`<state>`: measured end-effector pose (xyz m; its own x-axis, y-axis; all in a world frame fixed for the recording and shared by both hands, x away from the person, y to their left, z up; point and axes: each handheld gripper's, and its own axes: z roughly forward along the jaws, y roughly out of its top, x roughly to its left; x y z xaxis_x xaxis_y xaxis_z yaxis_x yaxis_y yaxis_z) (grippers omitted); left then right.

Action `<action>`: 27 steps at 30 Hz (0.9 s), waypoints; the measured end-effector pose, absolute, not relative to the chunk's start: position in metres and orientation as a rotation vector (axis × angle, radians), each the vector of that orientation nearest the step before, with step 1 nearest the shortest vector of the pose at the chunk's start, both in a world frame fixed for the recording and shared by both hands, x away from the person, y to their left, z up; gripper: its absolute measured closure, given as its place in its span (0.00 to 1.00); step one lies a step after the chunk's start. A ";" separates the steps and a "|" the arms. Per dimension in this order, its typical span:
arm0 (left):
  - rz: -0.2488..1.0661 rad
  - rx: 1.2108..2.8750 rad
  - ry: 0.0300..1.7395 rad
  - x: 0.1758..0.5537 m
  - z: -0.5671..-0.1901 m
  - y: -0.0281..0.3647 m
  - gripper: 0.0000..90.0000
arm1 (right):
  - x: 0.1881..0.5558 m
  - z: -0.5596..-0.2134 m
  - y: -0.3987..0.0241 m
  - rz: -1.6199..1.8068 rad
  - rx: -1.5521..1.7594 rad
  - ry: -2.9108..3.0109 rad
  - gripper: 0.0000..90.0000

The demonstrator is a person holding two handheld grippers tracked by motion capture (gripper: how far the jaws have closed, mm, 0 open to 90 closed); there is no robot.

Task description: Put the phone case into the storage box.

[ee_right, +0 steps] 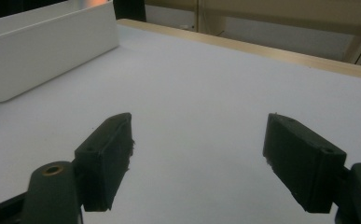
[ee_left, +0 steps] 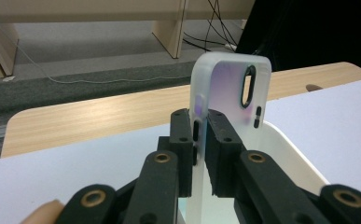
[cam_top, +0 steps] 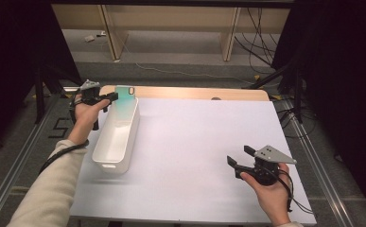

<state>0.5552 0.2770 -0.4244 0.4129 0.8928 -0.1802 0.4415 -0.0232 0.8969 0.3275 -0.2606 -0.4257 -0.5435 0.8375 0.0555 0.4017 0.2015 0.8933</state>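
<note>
L side first: left tool (cam_top: pixel 106 98) is clamped on a translucent phone case (cam_top: pixel 125 97), pads pinching one long edge. The left gripper view shows the case (ee_left: pixel 229 116) upright between the black jaws, camera cutout at top. Case sits above the far end of the white bin (cam_top: pixel 106 158), lower part dipping inside the rim, prob. so it can go straight down w/o catching the wall. An edge grip keeps the thin shell vertical and narrow enough for the slim bin (ee_left: pixel 304 158); I'd judge the drop-in as the step in hand, not yet let go.

Centre: the table (cam_top: pixel 195 142), w/ its white sheet, is bare around the bin; wooden edge shows at the far side.

R side: right tool (cam_top: pixel 240 159) low over the near-right part of the table, well apart from bin and case, jaws wide apart w/ nothing between them (ee_right: pixel 199 163). Looks parked out of the way, pointing toward the bin (ee_right: pixel 47 51), ready if the bin needs steadying.
</note>
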 end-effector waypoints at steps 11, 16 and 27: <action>0.590 1.633 1.219 0.552 -0.414 0.277 0.62 | 0.330 -0.428 -0.258 1.343 1.125 2.003 0.28; 0.576 1.589 1.239 0.546 -0.411 0.282 0.44 | 0.328 -0.426 -0.260 1.297 1.135 2.030 0.28; 0.583 1.601 1.204 0.526 -0.396 0.284 0.13 | 0.329 -0.428 -0.259 1.343 1.137 2.010 0.26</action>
<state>0.5258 0.2835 -0.3964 0.3860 0.9044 -0.1818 0.4181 0.0042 0.9084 0.3294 -0.2586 -0.4282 -0.5489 0.8334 0.0637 0.3781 0.1796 0.9082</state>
